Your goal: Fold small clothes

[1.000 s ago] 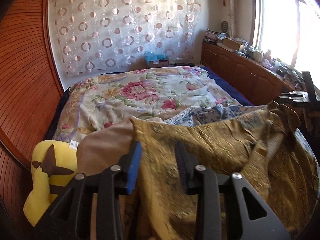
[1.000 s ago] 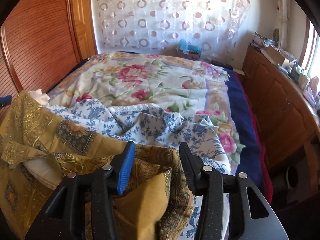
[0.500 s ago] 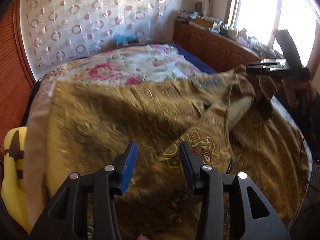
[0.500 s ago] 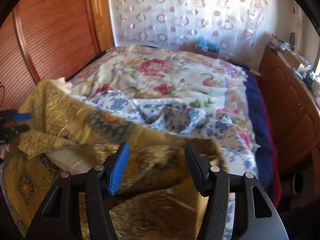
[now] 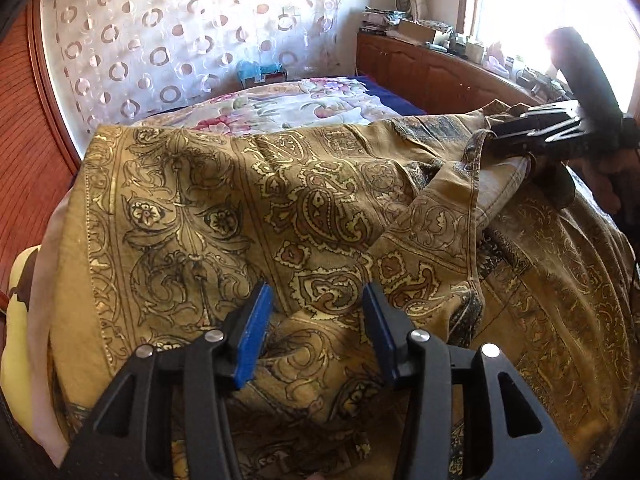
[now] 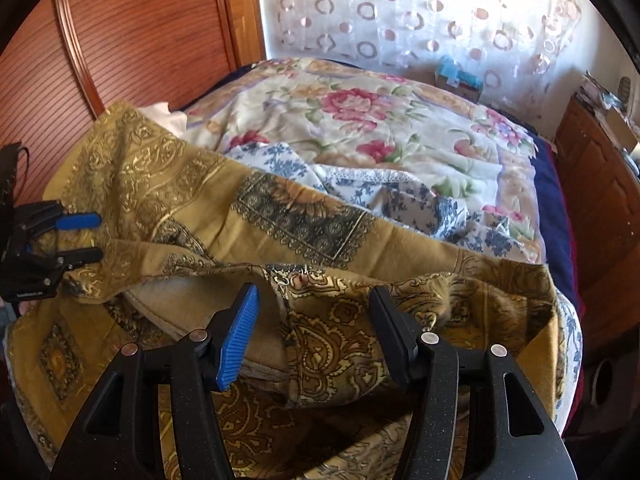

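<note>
A mustard-gold paisley cloth (image 5: 248, 200) lies spread over the near part of the bed, with a fold showing its pale underside (image 5: 504, 188). My left gripper (image 5: 316, 296) hovers low over it; its jaws are opening and the cloth lies under the gap, not pinched. It also shows at the left edge of the right wrist view, left gripper (image 6: 82, 238), fingers apart. My right gripper (image 6: 314, 300) straddles a bunched fold of the same cloth (image 6: 332, 344); its jaws are closing and the pads do not press on it. The right gripper (image 5: 500, 140) is at the cloth's far right corner.
A flower-print bedspread (image 6: 360, 120) covers the bed. A blue-and-white floral garment (image 6: 400, 196) lies crumpled beyond the gold cloth. A yellow cushion (image 5: 16, 320) sits at the left, a wooden wardrobe (image 6: 140, 40) beside it. A low wooden cabinet (image 5: 432, 76) lines the right wall.
The gold cloth, hanging bunched from both grippers a second ago, now lies spread over the bed. Both grippers have sunk towards it. The left jaws stand wider.
</note>
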